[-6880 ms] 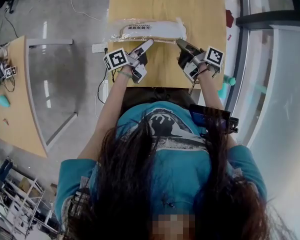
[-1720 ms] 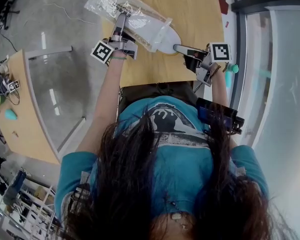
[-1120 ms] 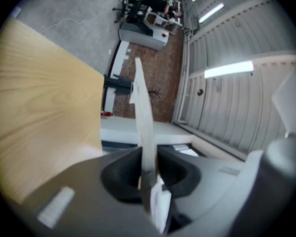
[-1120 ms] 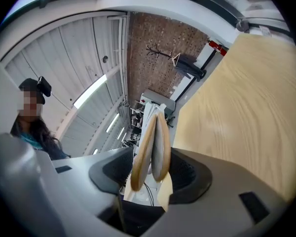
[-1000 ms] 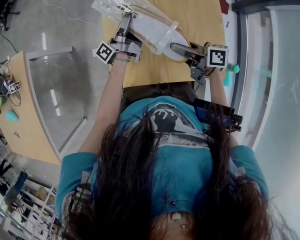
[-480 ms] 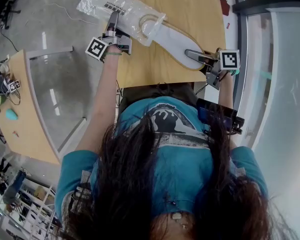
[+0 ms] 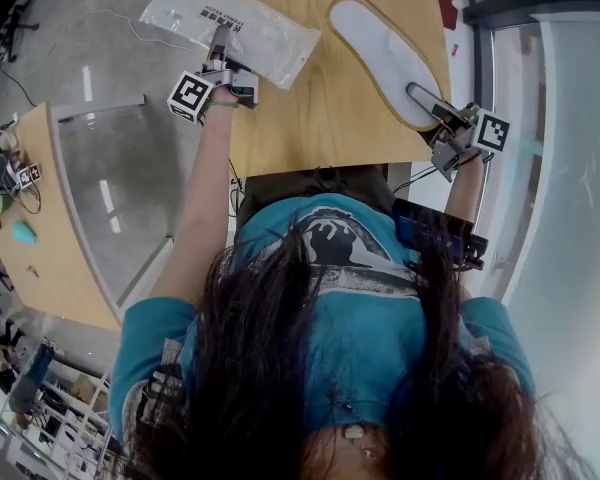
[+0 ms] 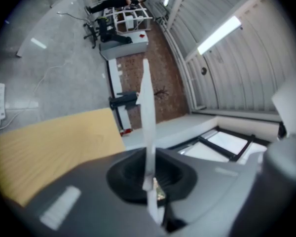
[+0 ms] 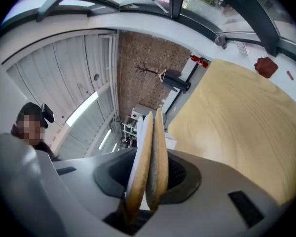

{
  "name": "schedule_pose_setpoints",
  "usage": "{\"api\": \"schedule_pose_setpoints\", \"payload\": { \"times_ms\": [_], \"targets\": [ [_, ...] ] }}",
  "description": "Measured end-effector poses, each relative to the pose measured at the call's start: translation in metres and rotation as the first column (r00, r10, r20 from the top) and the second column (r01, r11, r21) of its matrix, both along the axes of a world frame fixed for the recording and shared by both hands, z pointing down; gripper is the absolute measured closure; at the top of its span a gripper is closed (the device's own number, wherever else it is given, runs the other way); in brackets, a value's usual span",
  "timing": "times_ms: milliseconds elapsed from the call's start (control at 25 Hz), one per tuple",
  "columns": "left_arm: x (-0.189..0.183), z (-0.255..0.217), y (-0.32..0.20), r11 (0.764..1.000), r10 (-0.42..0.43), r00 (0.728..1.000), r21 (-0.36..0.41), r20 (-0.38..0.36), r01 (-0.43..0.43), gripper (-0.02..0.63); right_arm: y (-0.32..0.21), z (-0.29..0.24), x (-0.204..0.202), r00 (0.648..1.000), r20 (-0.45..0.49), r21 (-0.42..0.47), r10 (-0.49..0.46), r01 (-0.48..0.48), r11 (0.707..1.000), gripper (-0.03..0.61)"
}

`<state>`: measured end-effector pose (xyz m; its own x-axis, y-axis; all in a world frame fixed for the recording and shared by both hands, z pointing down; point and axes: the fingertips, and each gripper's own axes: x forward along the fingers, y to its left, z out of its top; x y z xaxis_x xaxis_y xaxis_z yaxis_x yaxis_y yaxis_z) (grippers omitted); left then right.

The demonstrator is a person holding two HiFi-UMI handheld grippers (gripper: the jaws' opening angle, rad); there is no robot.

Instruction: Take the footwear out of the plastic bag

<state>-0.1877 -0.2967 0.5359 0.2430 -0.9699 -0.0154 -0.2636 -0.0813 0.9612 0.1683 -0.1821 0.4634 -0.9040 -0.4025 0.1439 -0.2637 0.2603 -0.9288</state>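
The clear plastic bag (image 7: 235, 23) lies flat and empty at the table's far left. My left gripper (image 7: 221, 40) is shut on its near edge, and in the left gripper view the bag (image 8: 147, 112) shows as a thin white sheet standing up out of the closed jaws. The footwear (image 7: 378, 53), a flat white pair with tan rims, lies outside the bag at the far right. My right gripper (image 7: 420, 96) is shut on its near end; its jaws have just been closing on it. In the right gripper view the two tan-edged soles (image 9: 150, 152) are pinched side by side.
The wooden table (image 7: 300, 118) is bare between bag and footwear. A second wooden table (image 7: 40, 218) stands at the left across a grey floor. A small red object (image 7: 448, 10) lies beyond the table's right edge, beside a window frame.
The footwear has slid fully out of the bag and moved right with my right gripper. My left gripper has carried the bag to the left, and it now lies flat.
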Motion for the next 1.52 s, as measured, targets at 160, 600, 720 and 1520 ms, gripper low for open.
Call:
{"api": "schedule_pose_setpoints", "payload": {
  "times_ms": [160, 600, 720, 1520],
  "targets": [
    [0.027, 0.015, 0.006, 0.998, 0.048, 0.998, -0.046, -0.035, -0.05, 0.617, -0.014, -0.028, -0.013, 0.991, 0.132, 0.044, 0.023, -0.029, 0.999, 0.457],
    [0.102, 0.053, 0.013, 0.973, 0.135, 0.984, -0.173, -0.113, -0.154, 0.617, -0.034, 0.016, -0.076, 0.99, 0.139, -0.081, -0.039, 0.05, 0.995, 0.457],
    [0.114, 0.065, 0.015, 0.959, 0.146, 0.981, -0.224, -0.126, -0.171, 0.615, -0.037, 0.037, -0.091, 0.992, 0.117, -0.148, -0.046, 0.064, 0.987, 0.457],
    [0.131, 0.094, 0.028, 0.881, 0.301, 0.945, -0.418, 0.129, -0.223, 0.251, -0.032, 0.112, -0.086, 0.99, 0.122, -0.422, 0.076, -0.018, 0.906, 0.457]
  ]
}}
